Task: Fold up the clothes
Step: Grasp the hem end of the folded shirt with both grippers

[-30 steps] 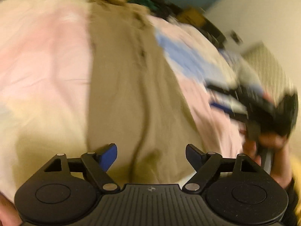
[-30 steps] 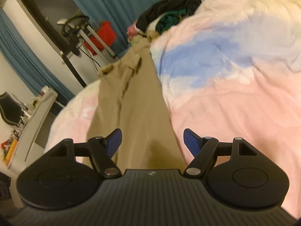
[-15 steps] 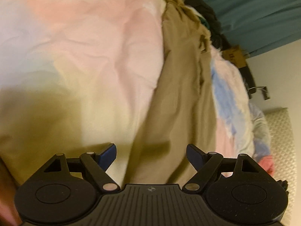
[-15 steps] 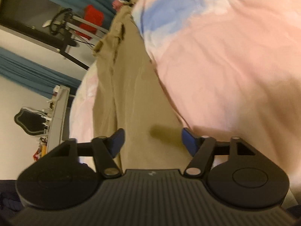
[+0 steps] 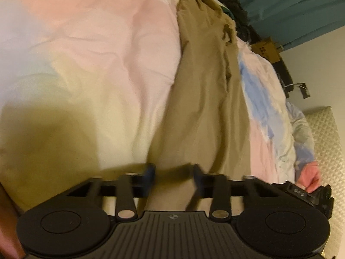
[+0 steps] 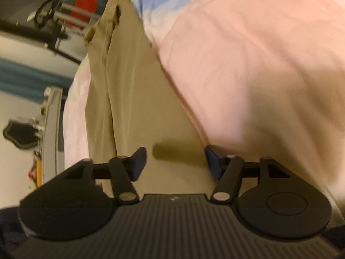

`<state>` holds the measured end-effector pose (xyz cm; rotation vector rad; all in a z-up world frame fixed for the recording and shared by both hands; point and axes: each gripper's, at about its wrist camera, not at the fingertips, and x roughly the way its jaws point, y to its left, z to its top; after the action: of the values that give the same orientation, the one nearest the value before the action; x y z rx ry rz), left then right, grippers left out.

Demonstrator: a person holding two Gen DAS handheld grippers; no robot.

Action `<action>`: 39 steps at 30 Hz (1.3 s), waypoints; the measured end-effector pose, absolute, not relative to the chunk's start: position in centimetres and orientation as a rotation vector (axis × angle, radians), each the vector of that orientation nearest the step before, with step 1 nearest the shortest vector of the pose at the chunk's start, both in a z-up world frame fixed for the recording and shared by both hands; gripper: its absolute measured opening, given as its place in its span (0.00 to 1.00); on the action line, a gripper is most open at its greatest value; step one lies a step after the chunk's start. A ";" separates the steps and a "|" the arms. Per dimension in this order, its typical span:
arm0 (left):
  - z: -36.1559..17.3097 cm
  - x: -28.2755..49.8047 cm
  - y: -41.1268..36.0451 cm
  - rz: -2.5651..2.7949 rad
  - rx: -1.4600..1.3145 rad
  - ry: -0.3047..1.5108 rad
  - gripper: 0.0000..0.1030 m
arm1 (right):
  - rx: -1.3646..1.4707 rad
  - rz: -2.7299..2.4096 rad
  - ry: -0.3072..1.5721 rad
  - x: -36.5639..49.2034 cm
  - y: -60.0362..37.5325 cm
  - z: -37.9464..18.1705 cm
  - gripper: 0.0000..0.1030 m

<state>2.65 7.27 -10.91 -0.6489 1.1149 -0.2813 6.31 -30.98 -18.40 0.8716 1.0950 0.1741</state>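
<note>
Left gripper (image 5: pixel 173 178): we have the fingers partly drawn in and blurred, straddling the near end of the khaki trousers (image 5: pixel 207 99); whether they pinch cloth, we cannot tell.
Right gripper (image 6: pixel 175 161): our fingers stand wide, with trouser fabric and a shadow between them, gripping nothing.
Trousers: we see them laid long on the bed, leg ends by our fingers, waistband far off.
Duvet (image 5: pixel 97 54): pink, yellow and blue, soft and rumpled under the trousers.
Risk, near: we judge the left fingers could nip the duvet along with the leg, because the cover puffs up beside the hem.
Risk, lift: one side gripping and the other not would skew the fold.
Far end: a dark clothes heap (image 5: pixel 230 2) touches the waistband and could snag it.
</note>
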 end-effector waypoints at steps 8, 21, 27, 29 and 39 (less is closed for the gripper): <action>-10.1 1.1 7.8 -0.300 -0.697 1.058 0.06 | 0.818 0.259 1.075 5.2 -30.0 -17.2 0.15; -11.1 1.9 7.5 -0.260 -0.627 1.151 0.31 | 0.817 0.167 1.143 5.2 -30.0 -18.4 0.35; -11.2 2.1 7.2 -0.266 -0.611 1.162 0.36 | 0.803 0.183 1.152 5.2 -29.7 -18.2 0.37; -11.2 2.1 7.1 -0.267 -0.607 1.165 0.36 | 0.793 0.192 1.153 5.2 -29.5 -18.0 0.39; -10.8 1.4 7.0 -0.298 -0.614 1.117 0.08 | 0.754 0.268 1.139 4.9 -28.6 -17.3 0.30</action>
<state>1.39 6.97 -10.76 -0.6143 1.1171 -0.2985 4.90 -28.60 -17.26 0.7536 1.1392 0.2677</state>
